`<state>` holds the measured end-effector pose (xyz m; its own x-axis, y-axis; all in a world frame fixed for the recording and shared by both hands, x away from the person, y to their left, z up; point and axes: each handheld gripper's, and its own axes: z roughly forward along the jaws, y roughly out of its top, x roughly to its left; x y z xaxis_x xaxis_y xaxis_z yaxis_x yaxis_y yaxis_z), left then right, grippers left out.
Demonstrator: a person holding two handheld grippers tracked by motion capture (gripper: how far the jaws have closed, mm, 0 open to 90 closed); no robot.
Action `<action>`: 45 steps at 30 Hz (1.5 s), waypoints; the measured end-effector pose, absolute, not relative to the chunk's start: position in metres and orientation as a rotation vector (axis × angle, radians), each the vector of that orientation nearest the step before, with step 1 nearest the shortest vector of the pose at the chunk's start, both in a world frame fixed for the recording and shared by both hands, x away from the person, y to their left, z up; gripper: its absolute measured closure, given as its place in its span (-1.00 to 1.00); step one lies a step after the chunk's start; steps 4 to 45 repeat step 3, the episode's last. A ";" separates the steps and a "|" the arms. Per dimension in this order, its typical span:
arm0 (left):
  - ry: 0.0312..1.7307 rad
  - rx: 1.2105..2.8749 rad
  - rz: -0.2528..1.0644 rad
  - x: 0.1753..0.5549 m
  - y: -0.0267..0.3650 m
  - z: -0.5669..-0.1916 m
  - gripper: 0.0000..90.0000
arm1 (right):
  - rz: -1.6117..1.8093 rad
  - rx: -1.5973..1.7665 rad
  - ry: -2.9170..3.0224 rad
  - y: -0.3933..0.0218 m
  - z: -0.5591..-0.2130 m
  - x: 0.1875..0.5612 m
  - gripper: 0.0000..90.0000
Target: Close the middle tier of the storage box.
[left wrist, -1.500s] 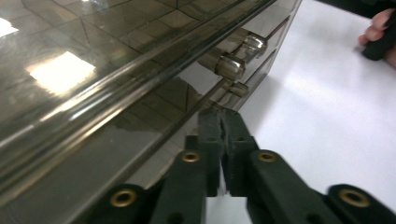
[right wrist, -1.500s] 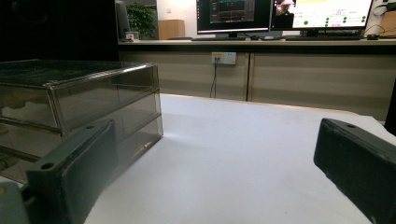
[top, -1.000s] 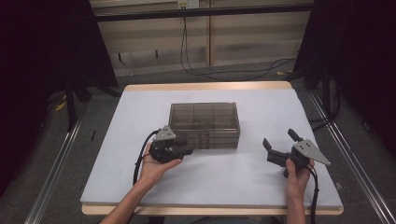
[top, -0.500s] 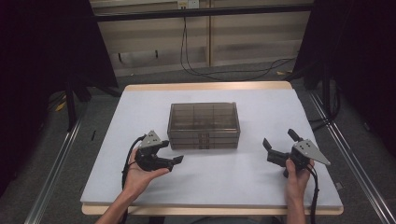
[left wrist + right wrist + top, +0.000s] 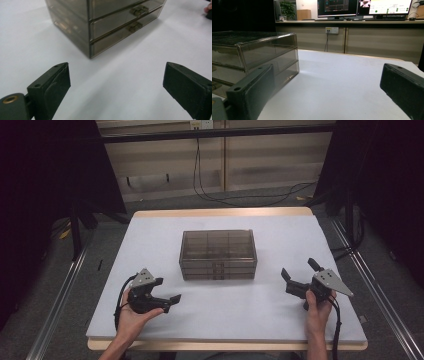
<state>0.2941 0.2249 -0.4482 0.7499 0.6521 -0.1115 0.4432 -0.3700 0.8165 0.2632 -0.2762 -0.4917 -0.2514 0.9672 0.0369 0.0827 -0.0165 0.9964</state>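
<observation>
smoky drawer box mid-table, both grippers off it

drawer box (image 5: 218, 254) sits abt center of the white table (image 5: 150, 235), drawers shut w/ small handles up front. left gripper (image 5: 168, 290) is near its front-left corner, jaws wide, nothing in em. right gripper (image 5: 298, 274) off to its front-right, jaws wide too, empty.

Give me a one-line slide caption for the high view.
Two hand-held grippers, left and right, both open, flank a closed smoky drawer box on a white table.
</observation>
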 end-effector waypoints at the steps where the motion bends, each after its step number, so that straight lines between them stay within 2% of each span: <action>1: 0.826 2.025 0.286 0.294 0.225 -0.448 -0.85 | 1.378 1.157 1.445 -0.276 -0.492 0.263 -1.00; 45: 0.852 2.011 0.296 0.293 0.232 -0.452 -0.84 | 1.380 1.150 1.449 -0.276 -0.492 0.263 -1.00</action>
